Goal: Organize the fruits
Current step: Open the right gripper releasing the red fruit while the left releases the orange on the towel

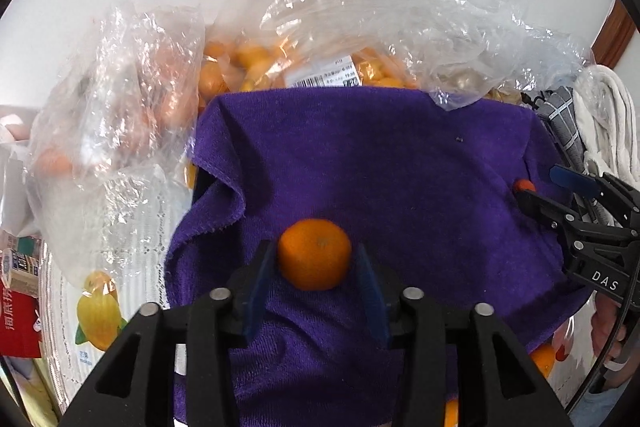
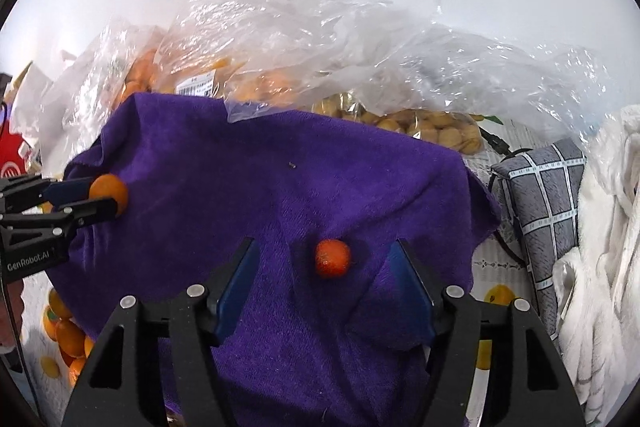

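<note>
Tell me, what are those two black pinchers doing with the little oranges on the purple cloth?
A person holds a pincher in each hand, sorting fruit. The left gripper has an orange mandarin between its blue pads, resting on the purple towel. The right gripper stands open around a smaller reddish fruit without touching it. Clear bags of fruit sit behind the towel.

A small reddish-orange round fruit lies on a rumpled purple terry towel, between the spread blue-padded fingers of the right gripper, touching neither pad. At the left edge, the black left gripper has a larger orange mandarin between its fingers. Behind the towel sit crinkled clear plastic bags of orange and pale yellow fruit. A grey checked cloth and a white fabric lie to the right.
</note>
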Action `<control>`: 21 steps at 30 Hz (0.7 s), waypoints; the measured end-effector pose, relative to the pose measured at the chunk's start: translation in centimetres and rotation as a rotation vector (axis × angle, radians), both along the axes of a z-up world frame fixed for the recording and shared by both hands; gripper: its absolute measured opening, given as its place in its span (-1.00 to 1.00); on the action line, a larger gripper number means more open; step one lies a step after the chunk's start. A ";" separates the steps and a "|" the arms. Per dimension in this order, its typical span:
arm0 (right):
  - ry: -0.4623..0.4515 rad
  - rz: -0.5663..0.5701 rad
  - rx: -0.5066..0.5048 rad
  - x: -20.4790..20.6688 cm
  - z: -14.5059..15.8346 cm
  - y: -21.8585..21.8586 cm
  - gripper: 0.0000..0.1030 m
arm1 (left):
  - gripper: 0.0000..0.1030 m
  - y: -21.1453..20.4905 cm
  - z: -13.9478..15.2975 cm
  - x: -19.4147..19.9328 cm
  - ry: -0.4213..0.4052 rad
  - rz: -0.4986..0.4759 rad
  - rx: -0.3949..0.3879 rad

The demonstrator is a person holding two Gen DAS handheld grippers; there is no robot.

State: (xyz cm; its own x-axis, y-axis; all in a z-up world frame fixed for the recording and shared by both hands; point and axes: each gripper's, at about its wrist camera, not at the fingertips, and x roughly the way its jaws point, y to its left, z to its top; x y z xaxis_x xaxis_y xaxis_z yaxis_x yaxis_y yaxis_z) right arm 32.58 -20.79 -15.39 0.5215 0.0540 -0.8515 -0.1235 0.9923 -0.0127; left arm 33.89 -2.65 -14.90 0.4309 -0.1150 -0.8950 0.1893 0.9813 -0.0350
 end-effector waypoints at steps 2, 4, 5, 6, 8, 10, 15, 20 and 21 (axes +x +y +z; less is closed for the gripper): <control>-0.018 -0.017 0.008 -0.1 0.3 -0.3 0.30 | 0.03 0.2 0.6 -0.2 -0.020 -0.003 0.003; -0.043 -0.025 0.005 -0.3 0.7 -0.5 0.30 | 0.04 0.2 1.3 -0.4 -0.045 0.000 0.008; -0.051 -0.024 0.005 -0.4 0.9 -0.6 0.30 | 0.04 0.2 1.6 -0.5 -0.055 0.005 0.012; -0.061 -0.029 0.008 -0.5 1.2 -0.7 0.30 | 0.04 0.2 1.7 -0.5 -0.059 0.008 0.017; -0.079 -0.051 0.027 -0.8 1.7 -1.3 0.30 | 0.04 0.3 2.1 -0.5 -0.067 0.022 0.033; -0.083 -0.072 0.044 -0.9 2.2 -1.5 0.30 | 0.04 0.4 2.2 -0.5 -0.063 0.039 0.053; -0.065 -0.114 0.053 -0.9 2.9 -1.4 0.24 | 0.04 0.6 3.3 -1.0 -0.078 0.048 0.052; -0.112 -0.119 0.006 -2.8 4.2 -0.2 0.20 | 0.04 0.7 5.2 -2.2 -0.146 0.051 0.057; -0.122 -0.121 -0.003 -3.5 4.5 -0.3 0.20 | 0.04 0.6 5.5 -2.4 -0.158 0.048 0.056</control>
State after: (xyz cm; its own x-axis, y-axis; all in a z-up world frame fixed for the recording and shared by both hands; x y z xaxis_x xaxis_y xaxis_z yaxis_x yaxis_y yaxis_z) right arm 29.07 -21.07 -10.90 0.6235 -0.0180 -0.7816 -0.0005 0.9997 -0.0234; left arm 31.49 -2.01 -9.39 0.5704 -0.0424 -0.8202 0.1409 0.9889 0.0469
